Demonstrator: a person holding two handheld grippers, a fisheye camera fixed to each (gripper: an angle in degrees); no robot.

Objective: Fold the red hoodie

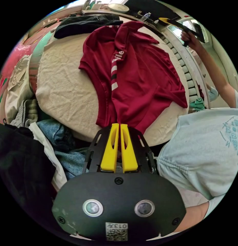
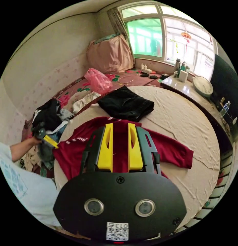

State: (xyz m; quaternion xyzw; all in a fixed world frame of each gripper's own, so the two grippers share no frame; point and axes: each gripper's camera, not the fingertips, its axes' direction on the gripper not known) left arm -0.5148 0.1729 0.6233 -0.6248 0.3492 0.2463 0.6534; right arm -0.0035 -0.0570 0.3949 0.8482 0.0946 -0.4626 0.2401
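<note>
The red hoodie (image 1: 139, 77) lies spread on a beige cloth-covered surface (image 1: 65, 87), one sleeve with white lettering folded across its body. In the left gripper view, my left gripper (image 1: 119, 126) has its yellow jaws pressed together on the hoodie's near edge. The right gripper view shows that same gripper (image 2: 52, 143) at the garment's left edge, held by a hand. My right gripper (image 2: 120, 126) hangs open above the hoodie (image 2: 172, 151), nothing between its jaws. It also appears raised at the far side (image 1: 166, 20) in the left gripper view.
A folded black garment (image 2: 125, 103) lies on the beige surface (image 2: 185, 120) beyond the hoodie. Jeans and other clothes are piled beside it (image 1: 59, 138). A pink bag (image 2: 98, 80), a counter with bottles and a round clock (image 2: 203, 85) stand farther off. A person in a pale shirt (image 1: 208, 153) stands close.
</note>
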